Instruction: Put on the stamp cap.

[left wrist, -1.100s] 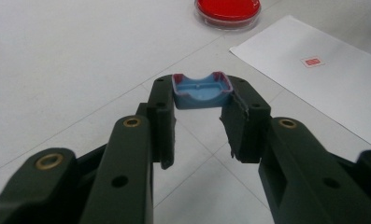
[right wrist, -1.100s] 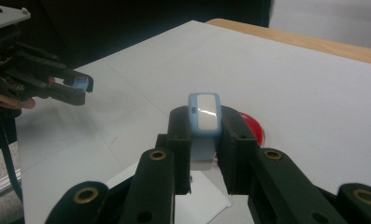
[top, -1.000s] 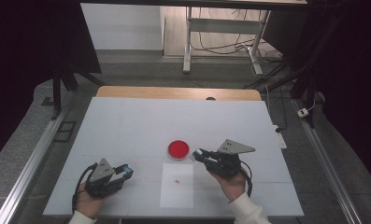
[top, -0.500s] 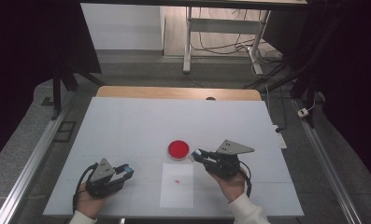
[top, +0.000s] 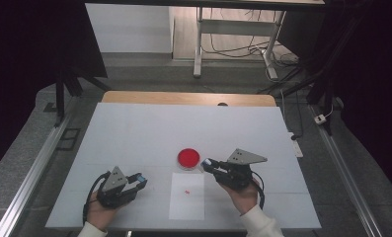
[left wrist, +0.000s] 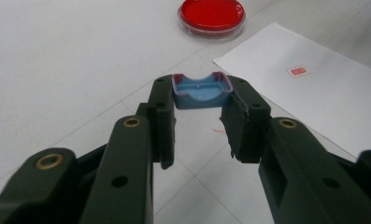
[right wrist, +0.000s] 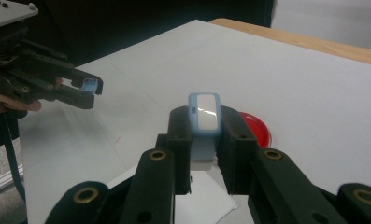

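My left gripper (top: 138, 180) lies low over the table at the front left, shut on a small blue cap-like piece (left wrist: 202, 91) with pink edges. My right gripper (top: 209, 164) is held just above the table at the front right, shut on a light-blue case with a white face (right wrist: 204, 115), which stands upright between the jaws. A round red dish (top: 188, 158) sits on the table just left of the right gripper's tips. In the right gripper view, the left gripper (right wrist: 89, 88) is at the far left with its blue piece.
A white sheet of paper (top: 187, 197) lies between the two hands, with a tiny red mark (top: 186, 191) on it. The white tabletop (top: 183, 128) stretches bare beyond the dish to a wooden edge (top: 188, 98). Metal rails run along both sides.
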`<state>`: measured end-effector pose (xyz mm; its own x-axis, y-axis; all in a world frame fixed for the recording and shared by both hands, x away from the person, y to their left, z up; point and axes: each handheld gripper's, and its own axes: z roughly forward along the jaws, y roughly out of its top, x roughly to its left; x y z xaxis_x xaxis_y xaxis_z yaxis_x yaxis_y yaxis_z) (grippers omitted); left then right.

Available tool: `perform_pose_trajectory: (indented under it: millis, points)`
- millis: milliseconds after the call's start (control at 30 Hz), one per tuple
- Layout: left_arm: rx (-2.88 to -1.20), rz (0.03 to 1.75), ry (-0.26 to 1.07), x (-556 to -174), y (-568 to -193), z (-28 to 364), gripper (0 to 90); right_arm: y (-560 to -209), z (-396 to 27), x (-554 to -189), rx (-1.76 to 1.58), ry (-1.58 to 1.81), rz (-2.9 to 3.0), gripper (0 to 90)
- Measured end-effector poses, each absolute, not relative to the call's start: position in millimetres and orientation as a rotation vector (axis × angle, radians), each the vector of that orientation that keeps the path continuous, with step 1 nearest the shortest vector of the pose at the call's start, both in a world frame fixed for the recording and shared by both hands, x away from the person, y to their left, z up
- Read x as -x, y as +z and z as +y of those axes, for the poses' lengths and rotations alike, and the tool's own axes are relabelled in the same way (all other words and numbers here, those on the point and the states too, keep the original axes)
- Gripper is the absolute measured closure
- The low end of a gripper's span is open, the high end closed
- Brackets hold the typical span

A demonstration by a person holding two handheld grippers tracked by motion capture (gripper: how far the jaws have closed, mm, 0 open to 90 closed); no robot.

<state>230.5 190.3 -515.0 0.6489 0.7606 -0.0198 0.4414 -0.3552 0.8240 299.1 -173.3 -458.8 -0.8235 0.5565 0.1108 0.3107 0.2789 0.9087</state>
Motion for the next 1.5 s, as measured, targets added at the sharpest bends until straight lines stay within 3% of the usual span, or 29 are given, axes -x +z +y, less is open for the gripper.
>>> perform_pose_trajectory:
  millis: [1500]
  points:
    - [-2.07, 0.764, 0.438, -263, -510, 110, 65.0, -455, -173, -296, -0.804, 1.575, 2.294, 75.2]
